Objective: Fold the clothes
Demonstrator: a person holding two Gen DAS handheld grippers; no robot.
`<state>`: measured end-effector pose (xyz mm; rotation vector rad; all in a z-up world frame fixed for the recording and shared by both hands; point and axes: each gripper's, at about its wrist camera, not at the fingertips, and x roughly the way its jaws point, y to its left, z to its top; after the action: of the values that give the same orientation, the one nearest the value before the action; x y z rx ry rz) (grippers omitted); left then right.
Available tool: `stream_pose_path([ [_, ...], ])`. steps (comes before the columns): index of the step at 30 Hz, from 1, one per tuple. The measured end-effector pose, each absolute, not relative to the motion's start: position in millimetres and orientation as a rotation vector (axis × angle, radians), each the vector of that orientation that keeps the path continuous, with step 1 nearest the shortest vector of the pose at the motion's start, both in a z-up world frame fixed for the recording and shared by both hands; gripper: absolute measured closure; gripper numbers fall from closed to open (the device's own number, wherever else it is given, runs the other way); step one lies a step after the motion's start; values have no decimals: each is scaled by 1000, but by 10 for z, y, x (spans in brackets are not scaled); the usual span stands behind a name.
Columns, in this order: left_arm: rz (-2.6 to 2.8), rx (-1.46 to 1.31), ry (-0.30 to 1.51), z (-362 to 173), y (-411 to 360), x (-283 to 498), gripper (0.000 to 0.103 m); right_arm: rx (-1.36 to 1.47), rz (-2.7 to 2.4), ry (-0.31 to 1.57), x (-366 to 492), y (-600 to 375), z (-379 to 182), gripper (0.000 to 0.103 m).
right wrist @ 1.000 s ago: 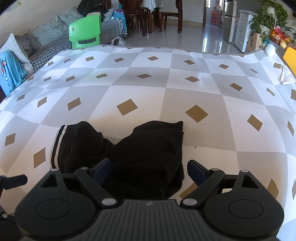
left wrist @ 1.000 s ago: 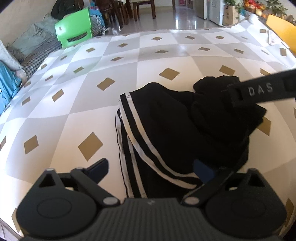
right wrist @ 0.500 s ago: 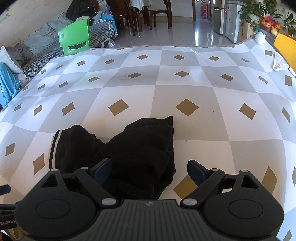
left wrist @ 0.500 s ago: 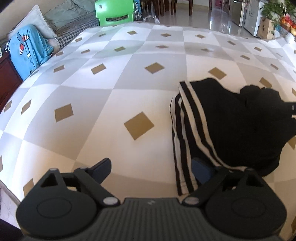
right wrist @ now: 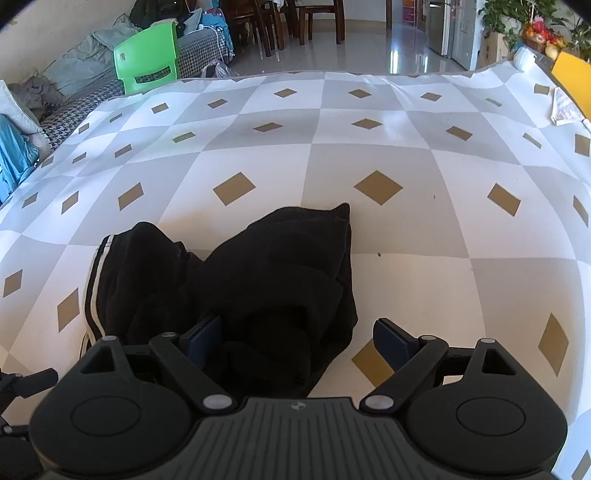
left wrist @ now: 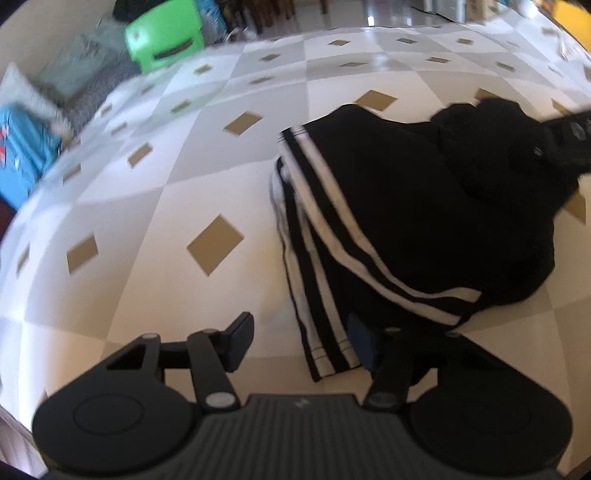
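Lying bunched on a table covered by a checked cloth (right wrist: 369, 236) of white and grey squares with tan diamonds: black trousers (right wrist: 236, 288) with white side stripes, near the front edge, partly folded into a heap.

Left wrist view: left gripper (left wrist: 301, 341) low over the cloth, jaws wide apart, nothing clamped. Left finger (left wrist: 238, 334) over bare cloth; right finger (left wrist: 364, 341) at the trousers' (left wrist: 406, 221) near edge, by the striped leg end. Cannot tell if that finger touches the fabric or sits just under its edge. Striped leg running from mid-frame toward the gripper; rumpled black mound farther right. Part of the other tool (left wrist: 569, 142) entering from the right edge, over the mound. View somewhat blurred.

Right wrist view: right gripper (right wrist: 297, 341) also spread wide, holding nothing. Left finger (right wrist: 205, 336) pressed against or tucked into the folds at the near side of the heap; right finger (right wrist: 393, 341) over bare cloth just right of the fabric. Heap's near right part between the two fingers.

Background, left to right: sofa with cushions (right wrist: 55, 92), green plastic chair (right wrist: 147, 59), dark wooden chairs (right wrist: 280, 18) on a shiny floor, potted plants (right wrist: 517, 18) at far right.
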<state>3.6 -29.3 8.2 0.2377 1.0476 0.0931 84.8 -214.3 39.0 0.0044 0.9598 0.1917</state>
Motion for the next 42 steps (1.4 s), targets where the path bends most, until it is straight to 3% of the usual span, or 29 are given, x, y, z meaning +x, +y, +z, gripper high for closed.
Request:
stream_pose_path([
  [8, 40, 308, 1047, 53, -549, 34, 102, 30, 182, 970, 842, -2126, 331, 15],
  [28, 23, 304, 1061, 44, -637, 98, 103, 20, 196, 944, 810, -2102, 381, 16],
  [35, 15, 234, 1079, 73, -547, 140, 103, -17, 265, 829, 667, -2066, 585, 20],
  [40, 16, 205, 1082, 81, -517, 144, 103, -31, 303, 869, 660, -2050, 532, 47],
  [42, 16, 180, 1086, 89, -488, 153, 103, -18, 310, 902, 661, -2063, 469, 48],
])
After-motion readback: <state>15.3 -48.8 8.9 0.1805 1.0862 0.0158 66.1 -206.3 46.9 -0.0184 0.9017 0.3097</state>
